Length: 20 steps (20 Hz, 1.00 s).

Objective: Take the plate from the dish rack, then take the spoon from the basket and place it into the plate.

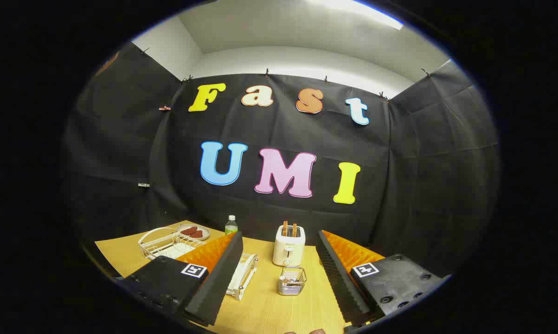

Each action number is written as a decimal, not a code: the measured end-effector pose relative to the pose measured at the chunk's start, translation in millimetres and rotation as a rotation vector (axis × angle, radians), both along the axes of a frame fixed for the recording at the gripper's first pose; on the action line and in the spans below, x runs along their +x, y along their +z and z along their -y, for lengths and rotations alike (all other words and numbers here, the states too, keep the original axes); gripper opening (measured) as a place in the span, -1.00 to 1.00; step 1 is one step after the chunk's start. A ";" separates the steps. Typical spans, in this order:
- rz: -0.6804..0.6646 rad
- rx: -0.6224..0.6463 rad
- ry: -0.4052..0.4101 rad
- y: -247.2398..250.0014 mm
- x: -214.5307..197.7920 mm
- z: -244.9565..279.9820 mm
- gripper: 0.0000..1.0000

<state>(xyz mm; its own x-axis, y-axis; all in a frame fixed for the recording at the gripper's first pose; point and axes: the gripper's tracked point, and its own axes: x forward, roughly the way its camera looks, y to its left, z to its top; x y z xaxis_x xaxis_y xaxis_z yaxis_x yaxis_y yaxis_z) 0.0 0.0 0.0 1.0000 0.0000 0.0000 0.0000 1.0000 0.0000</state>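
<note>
My gripper (279, 239) is open, held above the near end of a wooden table (265, 311), with nothing between its fingers. A small metal wire basket (291, 281) stands on the table between the fingers, with a pale utensil handle showing inside it. Left of the basket is a white dish rack (242, 274) holding a white plate on edge; my left finger (218, 273) covers part of it.
A white toaster (288, 250) with two slices in it stands just beyond the wire basket. Farther left are a larger white wire rack (163, 244), a plate with brown food (194, 231) and a small bottle (231, 225). Black cloth walls close in the table.
</note>
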 end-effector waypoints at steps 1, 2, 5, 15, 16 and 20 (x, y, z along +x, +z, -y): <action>-0.007 -0.001 0.003 -2.4 2.1 -1.4 0.95; -0.014 0.001 0.006 -4.7 3.6 -2.6 0.95; -0.023 0.005 0.004 -5.9 7.0 -2.7 0.95; -0.042 0.022 0.032 -12.1 19.9 -14.4 0.95; -0.039 0.021 0.033 -12.4 21.1 -14.4 0.95; -0.057 0.043 0.034 -19.4 29.1 -16.7 0.95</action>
